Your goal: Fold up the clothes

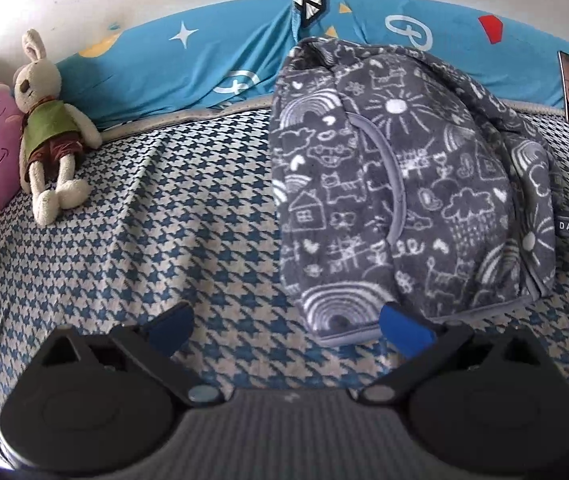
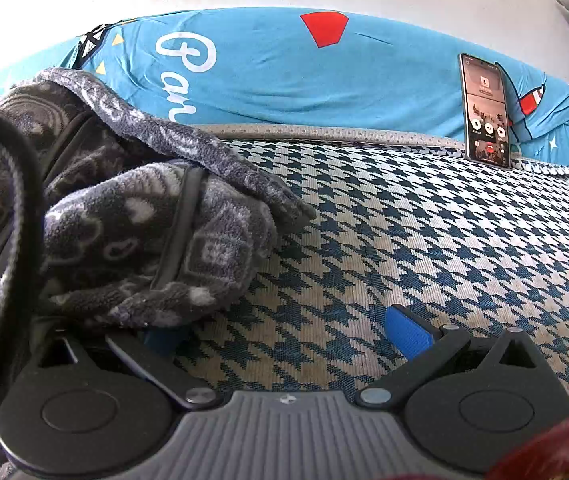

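Houndstooth bed cover (image 1: 164, 208) spreads under us; the grey fleece garment (image 1: 396, 184) lies folded at one o'clock. Our left gripper (image 1: 288, 326) and right gripper (image 2: 284, 330) both gape, grasping nothing.

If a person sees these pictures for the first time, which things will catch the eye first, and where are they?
First the grey fleece garment with white doodle drawings, lying folded on the houndstooth bed cover, just ahead of the open left claw. Then the stuffed rabbit at the far left against the bright blue bedding, and a lit phone propped upright on the right.
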A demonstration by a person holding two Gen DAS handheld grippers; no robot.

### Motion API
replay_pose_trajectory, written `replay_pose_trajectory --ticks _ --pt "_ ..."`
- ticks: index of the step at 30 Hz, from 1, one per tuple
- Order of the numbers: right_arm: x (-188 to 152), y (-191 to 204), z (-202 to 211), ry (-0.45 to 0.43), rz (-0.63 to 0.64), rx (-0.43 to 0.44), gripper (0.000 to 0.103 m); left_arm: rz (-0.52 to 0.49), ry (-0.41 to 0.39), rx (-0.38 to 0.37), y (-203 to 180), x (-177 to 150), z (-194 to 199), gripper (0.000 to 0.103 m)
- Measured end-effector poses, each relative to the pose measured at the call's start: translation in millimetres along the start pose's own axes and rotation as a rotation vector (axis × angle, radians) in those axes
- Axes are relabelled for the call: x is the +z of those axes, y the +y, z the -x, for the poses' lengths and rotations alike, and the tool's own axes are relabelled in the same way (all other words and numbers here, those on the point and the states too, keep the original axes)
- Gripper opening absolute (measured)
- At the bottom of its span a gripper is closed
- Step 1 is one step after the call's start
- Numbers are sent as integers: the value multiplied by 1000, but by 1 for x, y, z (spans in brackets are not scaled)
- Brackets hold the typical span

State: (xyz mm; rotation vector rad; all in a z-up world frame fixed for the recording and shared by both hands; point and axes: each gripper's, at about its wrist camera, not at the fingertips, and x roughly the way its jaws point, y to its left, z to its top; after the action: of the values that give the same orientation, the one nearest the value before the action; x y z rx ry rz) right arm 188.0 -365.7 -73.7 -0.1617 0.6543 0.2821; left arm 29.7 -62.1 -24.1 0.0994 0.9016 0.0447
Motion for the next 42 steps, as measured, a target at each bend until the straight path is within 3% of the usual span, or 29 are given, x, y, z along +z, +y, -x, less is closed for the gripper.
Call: replay_pose_trajectory --ticks 11,20,25,30,36,42 --pt "1 1 0 5 2 -1 103 -4 45 1 -13 4 -17 103" --pt "23 -5 16 176 3 -59 103 -6 80 26 -20 3 -30 103" --pt "32 -17 45 79 3 -62 102 -4 95 42 -23 4 -37 103" --pt "42 -16 60 8 -55 53 102 -6 102 65 -28 3 -43 103" --pt "56 13 60 -58 -37 162 102 -2 117 86 -37 5 -53 103" --pt "72 35 48 -68 -61 213 102 9 119 84 -40 8 -58 103"
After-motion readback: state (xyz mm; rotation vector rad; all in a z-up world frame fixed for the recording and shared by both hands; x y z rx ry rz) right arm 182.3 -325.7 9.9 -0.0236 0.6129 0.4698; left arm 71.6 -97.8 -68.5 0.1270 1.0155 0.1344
